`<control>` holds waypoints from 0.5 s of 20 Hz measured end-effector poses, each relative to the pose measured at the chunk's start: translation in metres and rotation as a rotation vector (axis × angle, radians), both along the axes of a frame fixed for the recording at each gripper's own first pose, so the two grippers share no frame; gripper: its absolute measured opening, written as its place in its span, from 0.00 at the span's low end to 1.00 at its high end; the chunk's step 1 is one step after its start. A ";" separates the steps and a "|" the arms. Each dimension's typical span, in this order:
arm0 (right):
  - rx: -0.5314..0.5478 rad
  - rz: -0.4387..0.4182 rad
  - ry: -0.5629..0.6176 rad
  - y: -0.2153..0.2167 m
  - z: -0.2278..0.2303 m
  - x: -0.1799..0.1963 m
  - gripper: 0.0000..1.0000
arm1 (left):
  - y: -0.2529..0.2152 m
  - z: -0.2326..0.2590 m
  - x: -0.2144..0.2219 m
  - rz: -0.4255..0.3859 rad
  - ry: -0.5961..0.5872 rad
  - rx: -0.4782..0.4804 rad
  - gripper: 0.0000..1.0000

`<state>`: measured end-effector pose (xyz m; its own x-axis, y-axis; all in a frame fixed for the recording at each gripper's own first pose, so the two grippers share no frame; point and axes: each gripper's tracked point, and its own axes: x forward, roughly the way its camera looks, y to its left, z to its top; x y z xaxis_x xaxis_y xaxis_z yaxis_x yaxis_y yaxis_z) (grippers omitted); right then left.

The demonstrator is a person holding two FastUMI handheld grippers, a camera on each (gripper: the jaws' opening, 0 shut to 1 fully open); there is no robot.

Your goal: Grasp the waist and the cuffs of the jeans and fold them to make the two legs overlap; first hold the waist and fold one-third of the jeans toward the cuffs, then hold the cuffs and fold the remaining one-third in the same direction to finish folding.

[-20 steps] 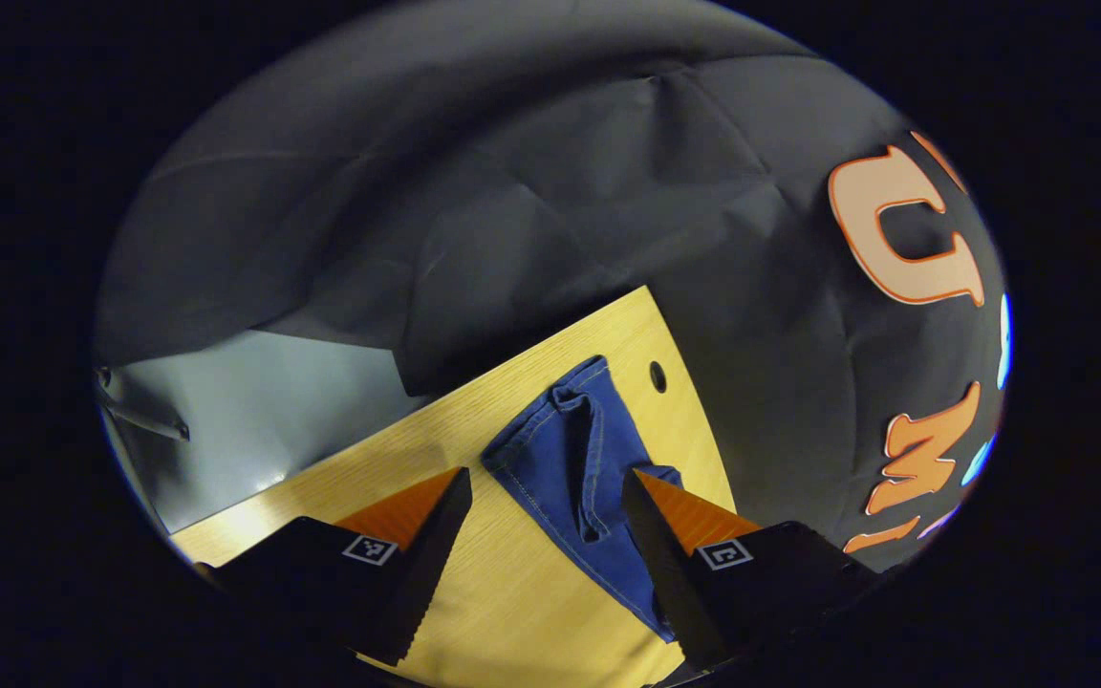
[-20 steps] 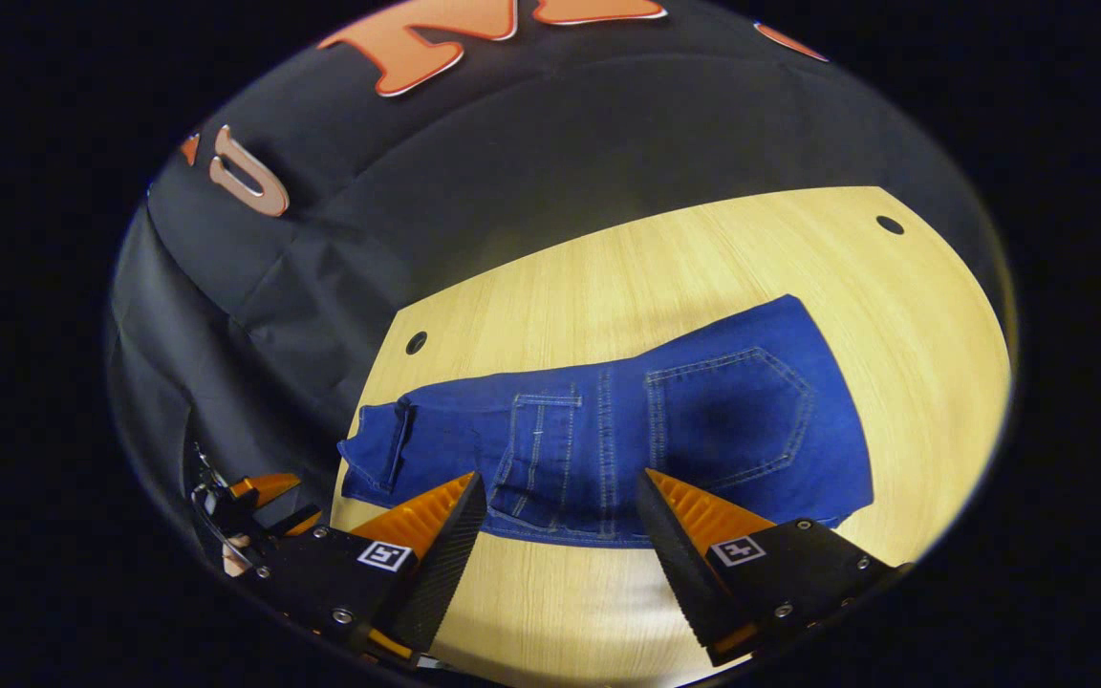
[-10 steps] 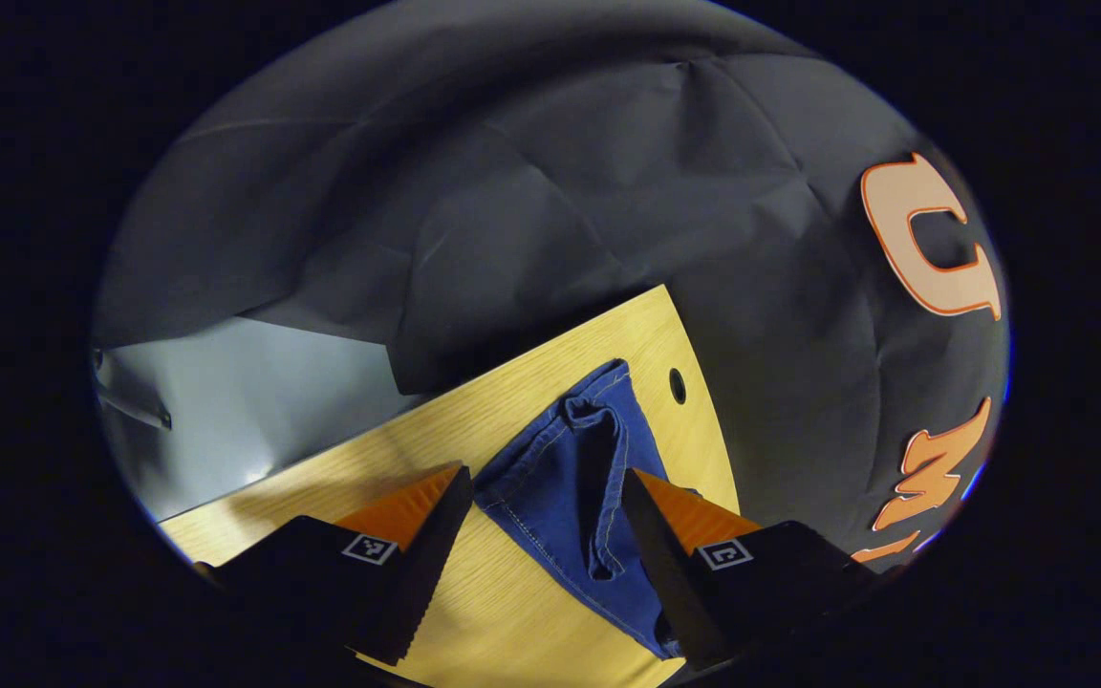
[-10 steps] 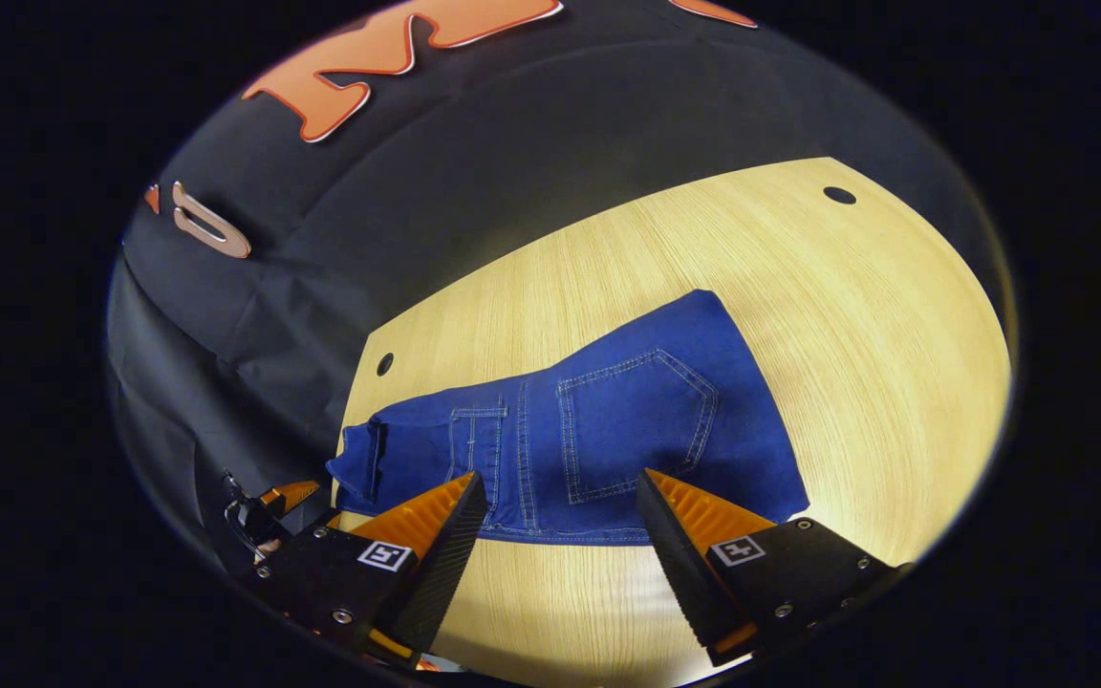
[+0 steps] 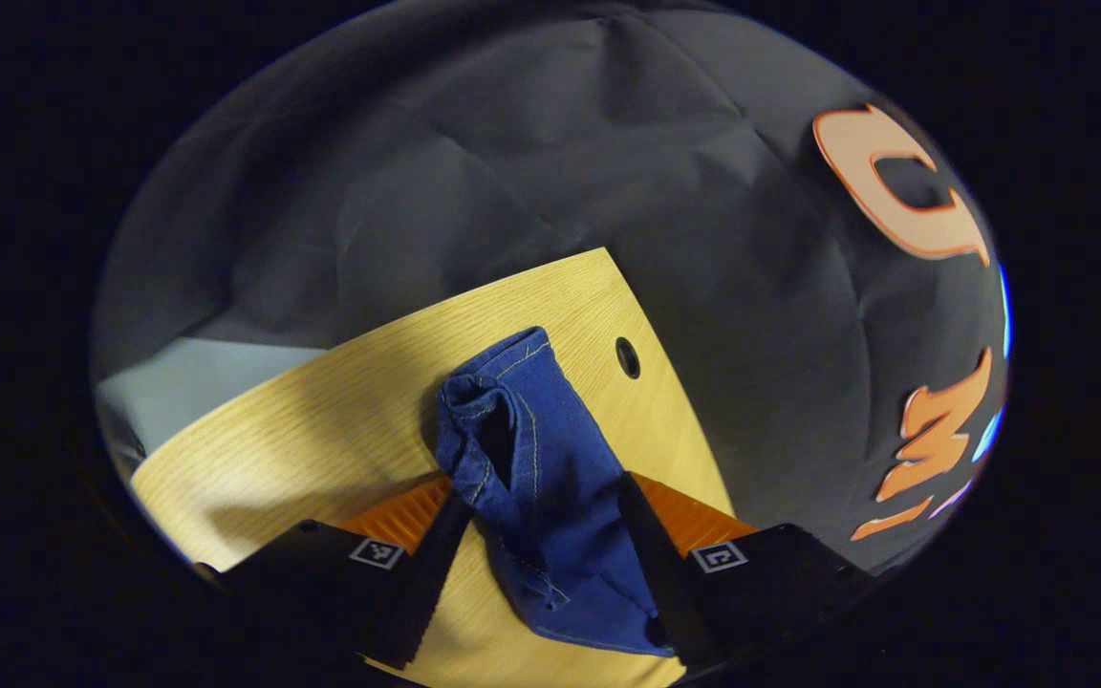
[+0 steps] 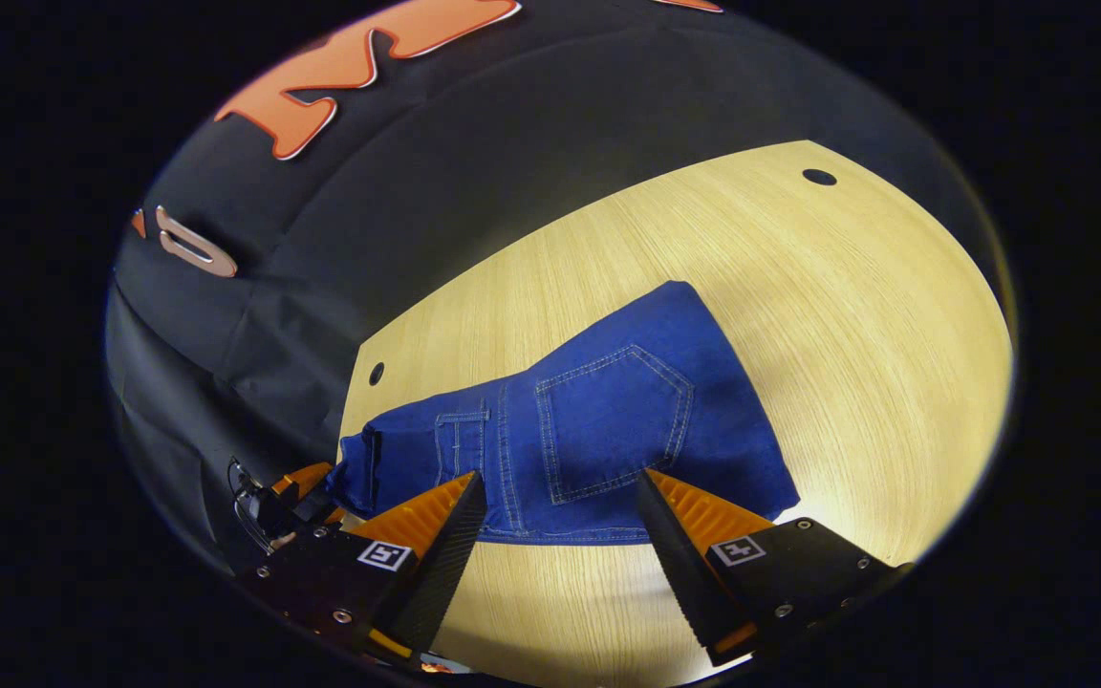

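jeans: folded on table, no legible label | left gripper: fingers spread, straddling cuff end | right gripper: fingers spread, empty

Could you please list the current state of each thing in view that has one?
Jeans: folded, lying on the table, back pocket up.
Left gripper: open, fingers either side of the jeans' bunched end.
Right gripper: open, fingers at the jeans' near edge, gripping nothing.
Table: bears the jeans.
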<state>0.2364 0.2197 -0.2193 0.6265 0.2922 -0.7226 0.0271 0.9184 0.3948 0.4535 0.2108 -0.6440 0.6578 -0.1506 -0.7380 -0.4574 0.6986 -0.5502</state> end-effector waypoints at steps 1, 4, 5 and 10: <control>-0.001 -0.010 0.000 -0.006 0.000 0.001 0.98 | 0.003 -0.004 -0.002 -0.002 0.026 0.049 0.89; 0.002 -0.026 0.007 -0.013 -0.003 0.002 0.98 | 0.012 -0.017 -0.007 0.033 0.127 0.127 0.25; 0.002 -0.028 0.008 -0.016 -0.003 0.002 0.98 | 0.012 -0.014 -0.011 0.039 0.150 0.118 0.21; 0.020 -0.029 -0.022 -0.025 0.004 0.010 0.98 | -0.007 0.026 0.000 -0.030 0.091 0.198 0.16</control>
<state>0.2465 0.1942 -0.2149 0.6503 0.2881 -0.7029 0.0444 0.9093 0.4138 0.4537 0.2034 -0.6176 0.5849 -0.0152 -0.8110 -0.4762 0.8030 -0.3585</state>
